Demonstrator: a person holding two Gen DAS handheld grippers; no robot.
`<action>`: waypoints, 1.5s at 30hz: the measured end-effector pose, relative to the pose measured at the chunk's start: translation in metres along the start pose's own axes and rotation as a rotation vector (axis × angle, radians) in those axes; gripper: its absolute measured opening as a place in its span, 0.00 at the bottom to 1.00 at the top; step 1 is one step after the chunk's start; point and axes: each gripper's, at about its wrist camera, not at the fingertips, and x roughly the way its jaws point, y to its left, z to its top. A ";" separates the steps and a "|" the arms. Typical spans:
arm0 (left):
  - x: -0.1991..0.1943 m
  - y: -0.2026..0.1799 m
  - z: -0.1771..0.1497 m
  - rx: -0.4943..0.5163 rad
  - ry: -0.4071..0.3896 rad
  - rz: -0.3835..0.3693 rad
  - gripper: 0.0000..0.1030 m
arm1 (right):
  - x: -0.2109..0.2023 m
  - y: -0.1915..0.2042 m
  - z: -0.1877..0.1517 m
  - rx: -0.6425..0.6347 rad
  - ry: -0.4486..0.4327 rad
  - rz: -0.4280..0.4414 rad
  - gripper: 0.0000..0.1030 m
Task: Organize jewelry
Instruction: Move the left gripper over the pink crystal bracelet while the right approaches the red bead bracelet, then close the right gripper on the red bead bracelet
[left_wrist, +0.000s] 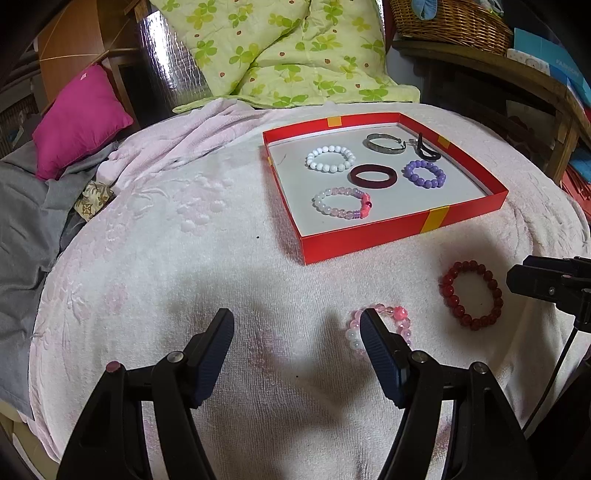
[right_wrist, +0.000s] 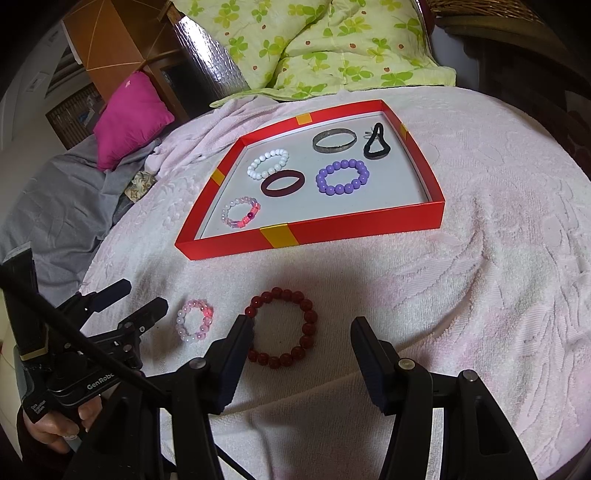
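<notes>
**Bracelets half sorted, both grippers empty**

Tray (left_wrist: 402, 230), red with yellow tape marks, sits on a pale pink towel (left_wrist: 184, 240) spread over the bed. Inside it, six pieces, all apart from each other: white bead bracelet (left_wrist: 330, 158), silver bangle (left_wrist: 386, 144), black hair tie (left_wrist: 428, 149) just beside the bangle at the far right corner, dark maroon bangle (left_wrist: 373, 176) in the middle, purple bead bracelet (left_wrist: 424, 173) to its right, mixed pink-white bead bracelet (left_wrist: 342, 203) nearest the front wall.

Two pieces lie on the towel outside the tray, in front of it: dark red bead bracelet (right_wrist: 282, 326) and small pink bead bracelet (right_wrist: 195, 319), near each other, not touching.

Left gripper (left_wrist: 297, 321): jaws spread wide, nothing between them. In the left wrist view its right fingertip overlaps the pink bead bracelet; contact cannot be told. Right wrist view shows the gripper just left of that bracelet.

Right gripper (right_wrist: 303, 326): jaws wide apart, holding nothing, its left fingertip over the near-left edge of the dark red bracelet, most of the ring lying between the two fingers in view.

Behind the tray: green clover-print quilt (left_wrist: 280, 51), magenta pillow (left_wrist: 79, 118), grey cloth (left_wrist: 26, 229) at left, wicker basket (left_wrist: 450, 20) top right.
</notes>
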 end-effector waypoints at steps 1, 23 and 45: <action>0.000 0.000 0.000 -0.001 -0.001 0.000 0.69 | 0.000 0.000 -0.001 0.000 0.000 0.000 0.58; -0.008 0.002 0.001 -0.002 -0.018 -0.014 0.70 | 0.003 0.003 -0.002 -0.004 0.019 0.000 0.59; -0.011 0.034 -0.013 -0.029 0.007 -0.015 0.70 | 0.028 0.027 -0.008 -0.115 0.107 -0.006 0.66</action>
